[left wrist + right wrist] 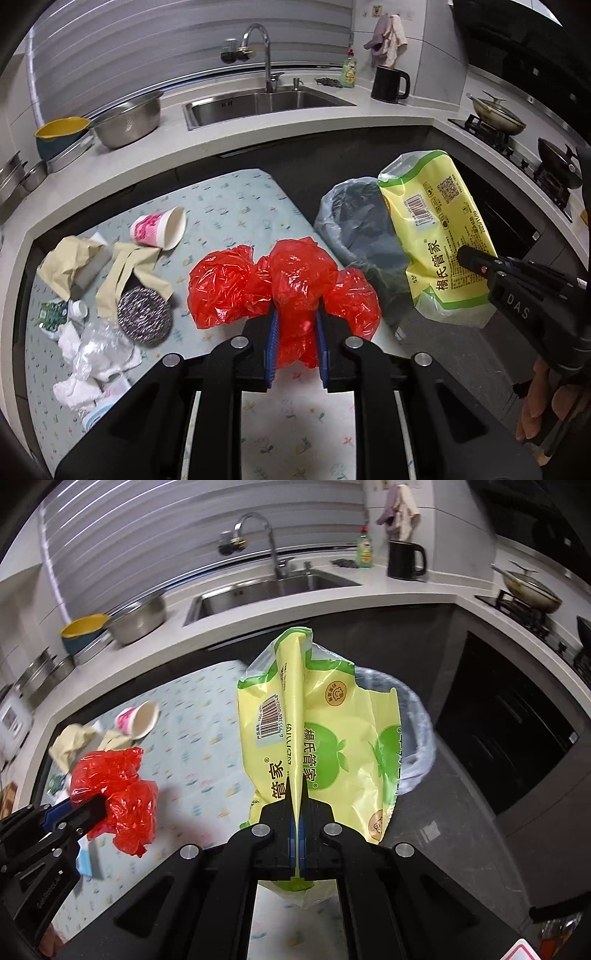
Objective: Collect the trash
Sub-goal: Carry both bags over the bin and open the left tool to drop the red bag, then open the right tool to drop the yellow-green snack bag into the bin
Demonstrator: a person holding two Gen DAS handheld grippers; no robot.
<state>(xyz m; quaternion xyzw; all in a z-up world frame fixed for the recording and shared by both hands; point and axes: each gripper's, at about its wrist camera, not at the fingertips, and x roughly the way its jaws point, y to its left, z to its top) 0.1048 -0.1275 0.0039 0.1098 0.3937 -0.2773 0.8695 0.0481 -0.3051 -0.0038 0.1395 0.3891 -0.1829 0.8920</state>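
My left gripper (295,314) is shut on a crumpled red plastic bag (291,280), held above the patterned table (229,210); the bag also shows in the right wrist view (114,786). My right gripper (297,805) is shut on a yellow-green plastic wrapper (332,738), held beside and partly over the lined trash bin (417,731). In the left wrist view the wrapper (436,229) hangs at the right edge of the bin (354,221).
On the table's left lie a pink paper cup (159,229), beige paper scraps (125,273), a steel scrubber (144,317) and white tissues (92,358). Behind are the sink (266,103), a steel bowl (129,118), a black kettle (388,85) and a stove with pans (498,114).
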